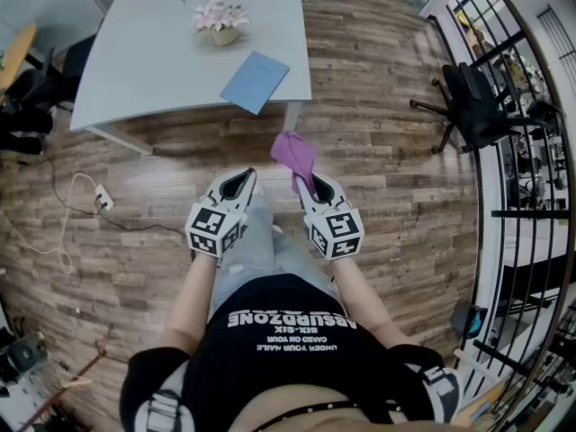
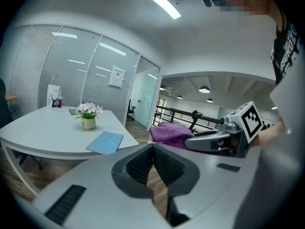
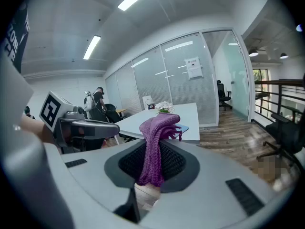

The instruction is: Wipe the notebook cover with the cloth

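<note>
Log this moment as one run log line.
right gripper: shut on purple cloth | left gripper: shut, empty | blue notebook: on table, untouched | wiping: not begun

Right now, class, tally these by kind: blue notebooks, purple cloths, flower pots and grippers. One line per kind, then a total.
blue notebook: 1
purple cloth: 1
flower pot: 1
grippers: 2, the left gripper and the right gripper
Total: 5

right tool [image 3: 152, 152] | clamping purple cloth [image 3: 159, 126] | table [image 3: 192, 114] beyond
</note>
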`<state>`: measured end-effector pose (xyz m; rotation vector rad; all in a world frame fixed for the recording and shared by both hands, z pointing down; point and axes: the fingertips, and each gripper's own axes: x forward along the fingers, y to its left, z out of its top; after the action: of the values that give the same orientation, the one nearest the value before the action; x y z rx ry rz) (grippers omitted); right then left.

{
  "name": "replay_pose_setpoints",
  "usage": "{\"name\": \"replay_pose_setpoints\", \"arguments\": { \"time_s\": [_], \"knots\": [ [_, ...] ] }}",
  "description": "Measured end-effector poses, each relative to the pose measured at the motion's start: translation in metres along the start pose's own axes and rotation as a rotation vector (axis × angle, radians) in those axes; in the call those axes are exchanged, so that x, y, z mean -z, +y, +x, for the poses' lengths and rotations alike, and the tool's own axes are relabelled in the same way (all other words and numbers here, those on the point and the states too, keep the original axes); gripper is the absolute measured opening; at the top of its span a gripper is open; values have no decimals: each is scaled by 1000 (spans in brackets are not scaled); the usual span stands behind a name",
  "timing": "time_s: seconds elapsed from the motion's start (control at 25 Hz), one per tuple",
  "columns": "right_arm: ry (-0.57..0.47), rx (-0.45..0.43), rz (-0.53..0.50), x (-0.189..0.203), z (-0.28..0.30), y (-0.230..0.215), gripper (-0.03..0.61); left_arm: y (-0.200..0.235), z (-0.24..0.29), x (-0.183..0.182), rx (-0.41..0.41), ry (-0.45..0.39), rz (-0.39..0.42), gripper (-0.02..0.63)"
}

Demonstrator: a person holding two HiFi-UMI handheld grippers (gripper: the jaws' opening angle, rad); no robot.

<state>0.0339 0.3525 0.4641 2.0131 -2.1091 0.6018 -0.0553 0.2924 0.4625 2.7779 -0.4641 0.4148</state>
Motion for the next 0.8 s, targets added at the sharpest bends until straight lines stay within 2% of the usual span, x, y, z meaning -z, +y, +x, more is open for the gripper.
{"name": "replay_pose_setpoints", "arguments": {
  "time_s": [0.4,0.8],
  "knots": [
    [4,-10,-46,-20,55,-29,74,49,52,-3,-13,25,-33,17],
    [43,-46,-138,-76,152,-78,75,141,120,-37,-68,18,-57,17]
  ]
}}
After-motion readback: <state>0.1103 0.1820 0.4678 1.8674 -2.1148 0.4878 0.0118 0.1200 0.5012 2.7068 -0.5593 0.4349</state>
